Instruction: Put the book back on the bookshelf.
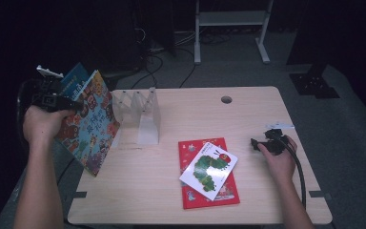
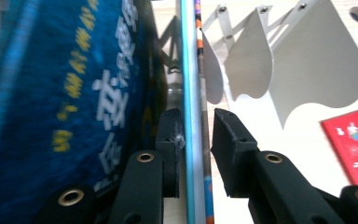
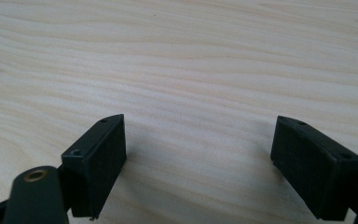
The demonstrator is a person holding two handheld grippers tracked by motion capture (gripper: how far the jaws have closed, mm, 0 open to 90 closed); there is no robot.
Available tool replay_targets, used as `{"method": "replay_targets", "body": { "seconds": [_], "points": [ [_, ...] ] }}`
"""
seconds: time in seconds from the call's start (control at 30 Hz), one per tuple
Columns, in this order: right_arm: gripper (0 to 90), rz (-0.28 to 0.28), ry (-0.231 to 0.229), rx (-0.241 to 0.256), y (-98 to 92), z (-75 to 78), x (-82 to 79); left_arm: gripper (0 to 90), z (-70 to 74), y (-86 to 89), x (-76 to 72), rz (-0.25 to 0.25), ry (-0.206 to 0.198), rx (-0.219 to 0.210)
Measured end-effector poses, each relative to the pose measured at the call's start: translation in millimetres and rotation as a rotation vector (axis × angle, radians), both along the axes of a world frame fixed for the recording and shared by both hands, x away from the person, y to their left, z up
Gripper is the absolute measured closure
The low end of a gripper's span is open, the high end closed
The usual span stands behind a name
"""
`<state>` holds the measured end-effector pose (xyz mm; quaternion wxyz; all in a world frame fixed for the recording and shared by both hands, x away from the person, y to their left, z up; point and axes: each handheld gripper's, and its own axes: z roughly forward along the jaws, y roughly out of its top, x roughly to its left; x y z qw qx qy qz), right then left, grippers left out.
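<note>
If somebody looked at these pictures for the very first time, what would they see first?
Probably the big colourful picture book lifted off the table's left edge, pinched in the left tongs. Next, the caterpillar book lying on a red book in the middle of the wooden table. Behind them stands a clear book rack, and the right tongs rest open at the right side.

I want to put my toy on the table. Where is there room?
Bare wood lies between the clear plastic book rack and the table's round hole, and along the near left edge. The middle is crowded: a white caterpillar book lies on a red book.
</note>
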<state>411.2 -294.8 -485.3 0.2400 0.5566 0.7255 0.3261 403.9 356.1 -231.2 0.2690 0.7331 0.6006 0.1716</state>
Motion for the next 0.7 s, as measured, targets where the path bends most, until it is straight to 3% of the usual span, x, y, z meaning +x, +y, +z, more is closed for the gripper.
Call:
{"method": "replay_targets", "body": {
  "seconds": [0.2,0.33,0.5,0.7],
  "points": [
    [17.0,0.000,0.000,0.000,0.0,0.0,0.0,66.4,11.7,-0.3,-3.9,0.000,-0.026,0.038],
    [17.0,0.000,0.000,0.000,0.0,0.0,0.0,66.6,26.8,0.6,-9.5,-0.001,-0.062,0.072],
    [17.0,0.000,0.000,0.000,0.0,0.0,0.0,71.1,34.8,-1.7,-13.5,-0.035,-0.080,0.046],
    [17.0,0.000,0.000,0.000,-0.1,0.0,0.0,82.6,34.8,-14.9,-14.4,-0.112,-0.057,0.040]
  ]
}}
